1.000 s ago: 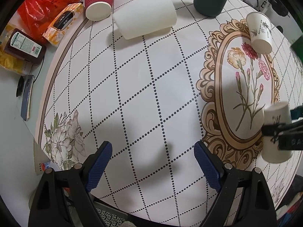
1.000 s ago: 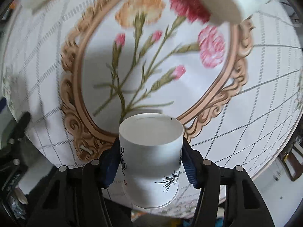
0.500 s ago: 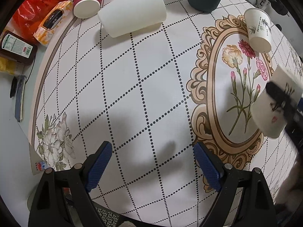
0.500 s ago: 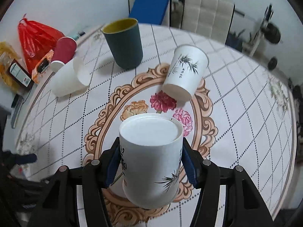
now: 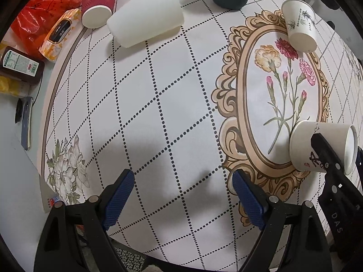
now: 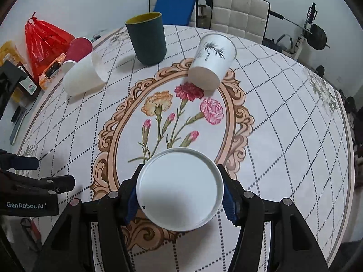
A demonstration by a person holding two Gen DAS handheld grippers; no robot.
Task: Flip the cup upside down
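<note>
Right claw [image 6: 180, 195] pinching white cup [image 6: 179, 189] by its sides, flat base toward camera, low over flower oval on bench [image 6: 283, 122]. From left view, cup [image 5: 317, 147] lying sideways in claw, near oval's rim. Left claw [image 5: 183, 195] spread wide, gripping nothing, over checked cloth. Farther: second printed cup [image 6: 212, 62] tipped on its side, green cup [image 6: 146, 40] upright, frosted cup [image 6: 82, 77] on its side, red cup [image 6: 77, 52], red bag [image 6: 45, 43] at far left.
</note>
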